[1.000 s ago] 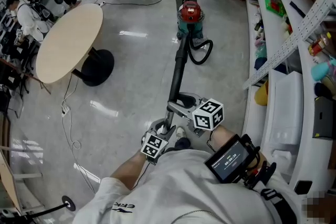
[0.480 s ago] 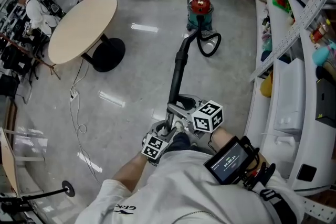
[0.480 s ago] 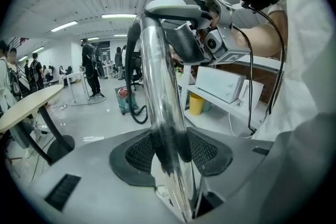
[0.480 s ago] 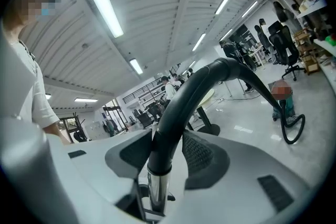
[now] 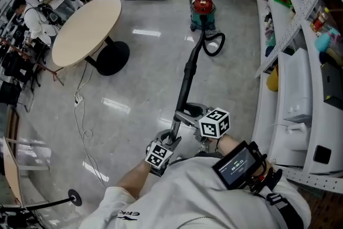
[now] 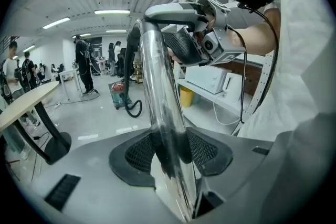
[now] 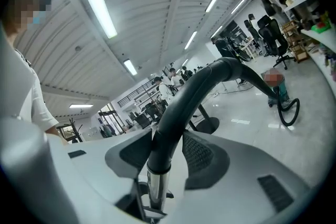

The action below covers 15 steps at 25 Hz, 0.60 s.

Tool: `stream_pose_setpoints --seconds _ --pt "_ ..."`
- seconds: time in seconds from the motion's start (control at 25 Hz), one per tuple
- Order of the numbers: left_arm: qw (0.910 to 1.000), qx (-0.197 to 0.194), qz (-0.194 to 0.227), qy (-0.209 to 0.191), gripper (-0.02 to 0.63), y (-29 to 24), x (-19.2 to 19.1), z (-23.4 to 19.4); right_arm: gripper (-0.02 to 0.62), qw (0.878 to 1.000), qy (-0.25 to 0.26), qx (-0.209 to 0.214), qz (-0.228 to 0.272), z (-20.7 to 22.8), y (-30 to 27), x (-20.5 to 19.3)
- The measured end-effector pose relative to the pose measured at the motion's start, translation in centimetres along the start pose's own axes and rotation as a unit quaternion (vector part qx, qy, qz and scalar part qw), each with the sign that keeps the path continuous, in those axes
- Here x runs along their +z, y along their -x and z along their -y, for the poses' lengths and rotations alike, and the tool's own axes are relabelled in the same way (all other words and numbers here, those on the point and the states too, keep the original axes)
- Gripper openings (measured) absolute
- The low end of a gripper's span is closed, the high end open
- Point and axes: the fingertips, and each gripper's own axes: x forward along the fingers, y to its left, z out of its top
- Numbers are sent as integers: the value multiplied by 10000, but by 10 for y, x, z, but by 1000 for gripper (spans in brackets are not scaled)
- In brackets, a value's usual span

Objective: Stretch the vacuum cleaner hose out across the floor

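Hose (image 5: 188,75), head view: black, runs straight from the red-topped vacuum cleaner (image 5: 203,10) above the floor (image 5: 144,78) to the left gripper (image 5: 170,142) and right gripper (image 5: 194,118).
Left gripper view: jaws clamped on the chrome tube (image 6: 160,97). Yellow bin (image 6: 185,96) by the shelving, contents unseen.
Right gripper view: jaws closed on the hose where it meets the tube.

The floor (image 5: 139,78) is viewed from head height, steeply downward. Both gripper cameras are set close along their jaws, facing the far vacuum cleaner (image 5: 202,10), apparently shared by all three views.
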Motion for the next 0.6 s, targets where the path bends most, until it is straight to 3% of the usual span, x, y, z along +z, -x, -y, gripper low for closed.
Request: stream_pose_setpoints --seconds 0.6 --pt "9986 -413 140 -301 176 97 -75 20 179 9985 192 -491 144 -113 -31 -62"
